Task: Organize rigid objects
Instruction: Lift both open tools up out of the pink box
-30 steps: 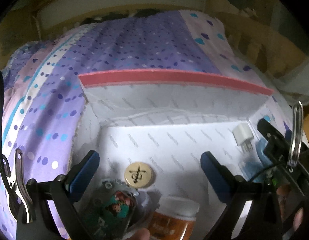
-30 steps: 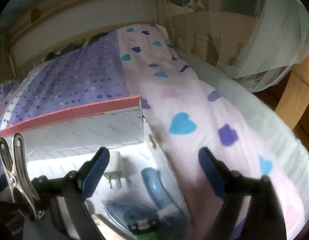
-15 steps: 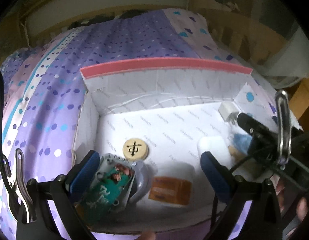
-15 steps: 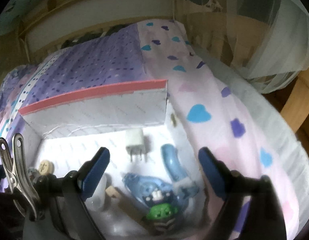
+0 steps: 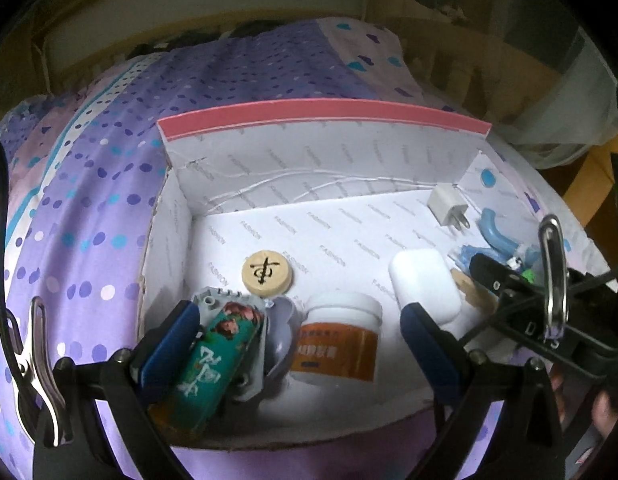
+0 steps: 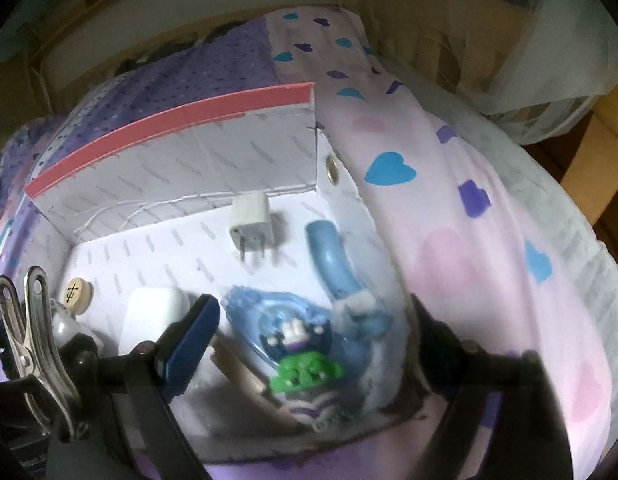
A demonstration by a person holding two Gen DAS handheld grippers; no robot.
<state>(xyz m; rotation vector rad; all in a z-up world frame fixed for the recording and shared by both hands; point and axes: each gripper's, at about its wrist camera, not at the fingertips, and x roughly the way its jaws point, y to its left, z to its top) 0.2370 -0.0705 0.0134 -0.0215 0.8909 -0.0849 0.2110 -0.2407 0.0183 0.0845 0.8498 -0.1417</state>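
Observation:
A white cardboard box with a pink rim (image 5: 321,116) (image 6: 169,120) lies on the bed. It holds a wooden chess disc (image 5: 267,272) (image 6: 77,292), a green card in a grey case (image 5: 217,356), an orange-labelled jar (image 5: 337,344), a white case (image 5: 423,280) (image 6: 153,316), a white plug (image 5: 447,204) (image 6: 251,220), a blue curved tube (image 5: 495,232) (image 6: 329,260) and a green toy (image 6: 307,372). My left gripper (image 5: 297,340) is open above the box's near side. My right gripper (image 6: 313,344) is open above the box's right end.
The box rests on a purple dotted quilt (image 5: 89,208) next to a pink sheet with hearts (image 6: 469,220). A wooden bed frame (image 6: 581,184) and white netting stand at the right. The right gripper's body (image 5: 549,320) crosses the left wrist view.
Both grippers have pulled back and up from the box, so more of its floor and contents show. Both stay open and empty.

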